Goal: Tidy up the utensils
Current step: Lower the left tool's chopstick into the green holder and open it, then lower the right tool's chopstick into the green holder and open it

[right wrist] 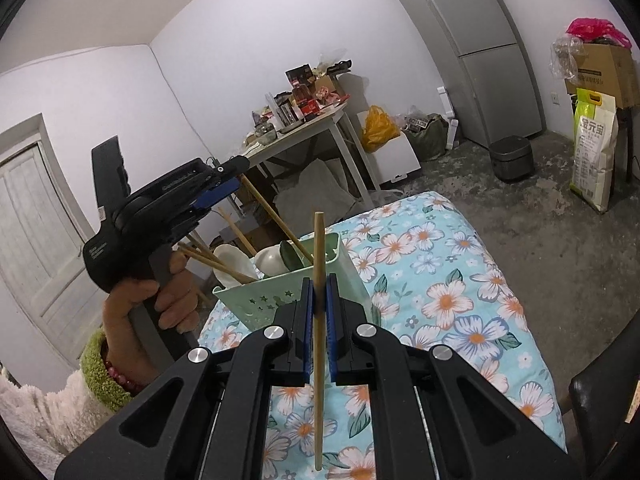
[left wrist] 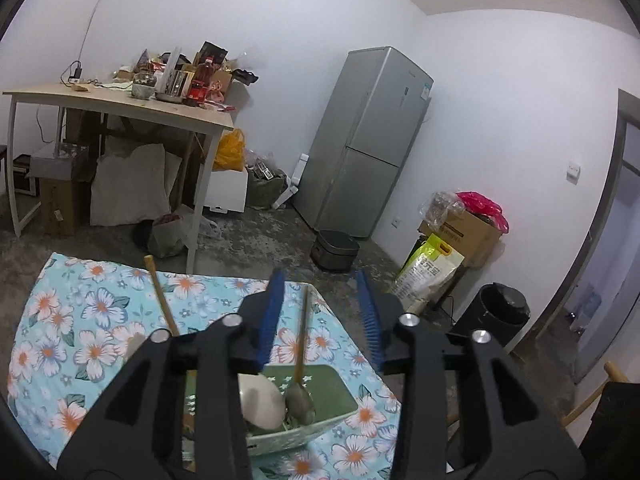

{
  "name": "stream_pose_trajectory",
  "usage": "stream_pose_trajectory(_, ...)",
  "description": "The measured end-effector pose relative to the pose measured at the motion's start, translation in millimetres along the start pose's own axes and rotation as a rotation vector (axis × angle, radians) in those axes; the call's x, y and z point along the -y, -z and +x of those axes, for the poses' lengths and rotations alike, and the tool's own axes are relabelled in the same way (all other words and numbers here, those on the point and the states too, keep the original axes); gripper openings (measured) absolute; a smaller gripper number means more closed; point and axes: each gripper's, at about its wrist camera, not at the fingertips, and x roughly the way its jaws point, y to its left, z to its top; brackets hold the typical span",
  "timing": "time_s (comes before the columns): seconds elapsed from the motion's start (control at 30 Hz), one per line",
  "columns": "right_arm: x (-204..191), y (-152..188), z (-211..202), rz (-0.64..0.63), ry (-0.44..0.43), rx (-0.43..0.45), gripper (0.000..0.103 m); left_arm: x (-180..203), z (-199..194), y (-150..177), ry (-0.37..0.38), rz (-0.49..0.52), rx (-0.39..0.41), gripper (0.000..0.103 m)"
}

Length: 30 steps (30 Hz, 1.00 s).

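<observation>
Standing upright, the chopstick (right wrist: 319, 320) is pinched between the right claw's (right wrist: 319, 304) pads.

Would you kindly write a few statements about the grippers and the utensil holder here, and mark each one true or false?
1. The right gripper is shut on a chopstick. True.
2. The left gripper is shut on a spoon. False: its jaws stand apart with nothing gripped.
3. The green utensil holder is empty. False: it holds spoons and chopsticks.
4. The holder stands on a floral cloth. True.
</observation>
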Motion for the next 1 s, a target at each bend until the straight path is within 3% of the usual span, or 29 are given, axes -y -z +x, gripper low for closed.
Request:
stream_pose_trajectory(0.23,-7,0,-4,-0.018,0.001,0.005,0.006,10,-37,9,-0.036,0.066,-0.015,0.062)
stream_pose_trajectory(0.43,-12,2,-4,-0.031,-0.006,0.004,0.006,15,-63,26,-0.195,0.166,-0.095,0.076)
stream_pose_trajectory(0.63,-18,3,-3,-0.038,-0.008,-0.005,0.006,3,-82,46,-0.335,0.199,-0.175,0.083)
stream_pose_trajectory(1.0,-37,-7,-9,-0.099,0.006,0.026,0.006,-22,-104,55,-0.422,0.144,-0.265,0.087)
